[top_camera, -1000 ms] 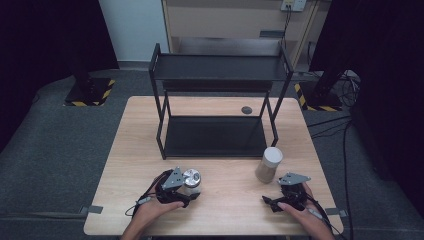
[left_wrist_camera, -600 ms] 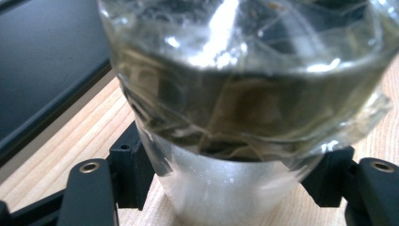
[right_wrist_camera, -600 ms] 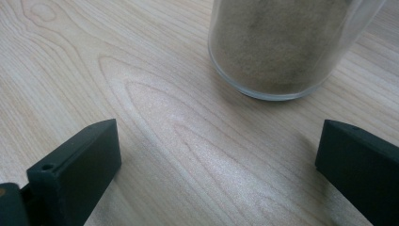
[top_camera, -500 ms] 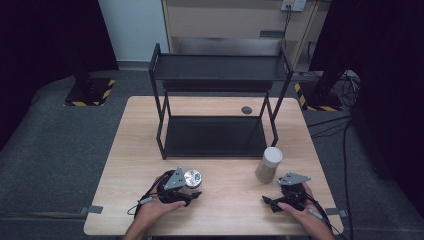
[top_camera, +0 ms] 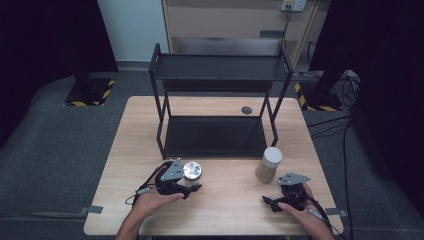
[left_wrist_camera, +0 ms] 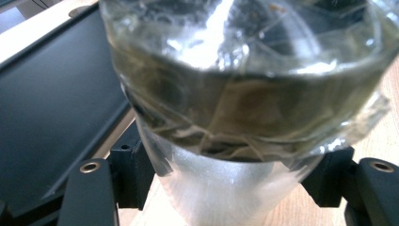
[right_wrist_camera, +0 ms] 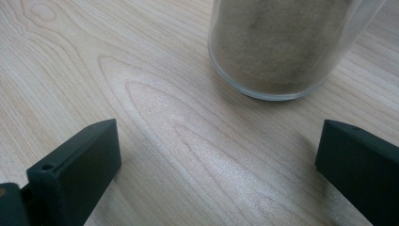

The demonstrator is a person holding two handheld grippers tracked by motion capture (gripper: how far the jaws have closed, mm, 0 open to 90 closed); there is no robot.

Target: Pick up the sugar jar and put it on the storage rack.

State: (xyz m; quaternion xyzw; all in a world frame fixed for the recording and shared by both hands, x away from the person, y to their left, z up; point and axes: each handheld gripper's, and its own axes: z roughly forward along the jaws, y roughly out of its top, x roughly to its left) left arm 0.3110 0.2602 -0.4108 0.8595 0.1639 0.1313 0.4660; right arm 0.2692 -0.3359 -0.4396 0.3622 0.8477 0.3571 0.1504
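Clear glass jar with a shiny lid sits clamped between the left gripper's jaws, near the table's front edge. Jaws of the right gripper stand wide apart, empty, just in front of the sand-filled jar near the front right corner.

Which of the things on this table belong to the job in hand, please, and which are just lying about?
In the job:
- left gripper, shut on the clear jar
- right gripper, open, fingers apart in front of the sand-filled jar

Lying about:
- black two-tier shelf
- small dark disc on the table
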